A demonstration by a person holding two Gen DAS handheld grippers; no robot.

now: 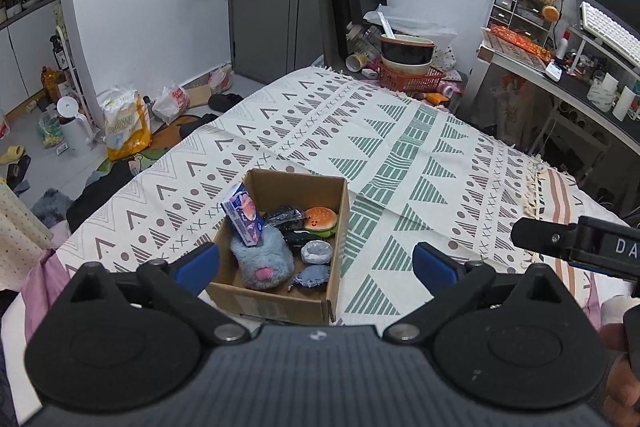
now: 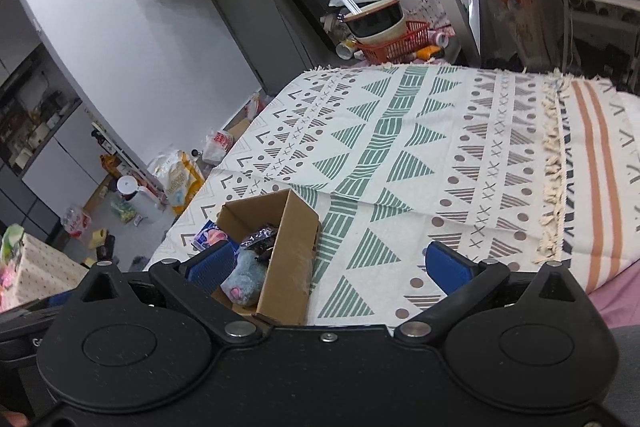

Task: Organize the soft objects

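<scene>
An open cardboard box (image 1: 340, 227) (image 2: 292, 247) sits on the patterned bedspread (image 1: 400, 155) (image 2: 420, 147). Inside lie a fluffy blue-grey plush (image 1: 262, 261) (image 2: 244, 281), a purple tissue pack (image 1: 243, 217) standing on end, a burger-shaped toy (image 1: 320, 221), a shiny dark wrapped item (image 1: 285, 217) (image 2: 260, 237), a silver-grey round piece (image 1: 317, 251) and a small denim piece (image 1: 312, 275). My left gripper (image 1: 316, 263) hovers open just above the box's near side, nothing between its fingers. My right gripper (image 2: 328, 263) is open and empty over the box's right wall; its body (image 1: 576, 243) shows in the left wrist view.
A red basket (image 1: 412, 79) (image 2: 394, 45) with stacked bowls stands past the bed's far edge. A desk (image 1: 572, 79) with a keyboard is at the right. Bags, a white kettle (image 1: 74, 129) and clutter cover the floor at the left. A hand (image 1: 618, 367) holds the right tool.
</scene>
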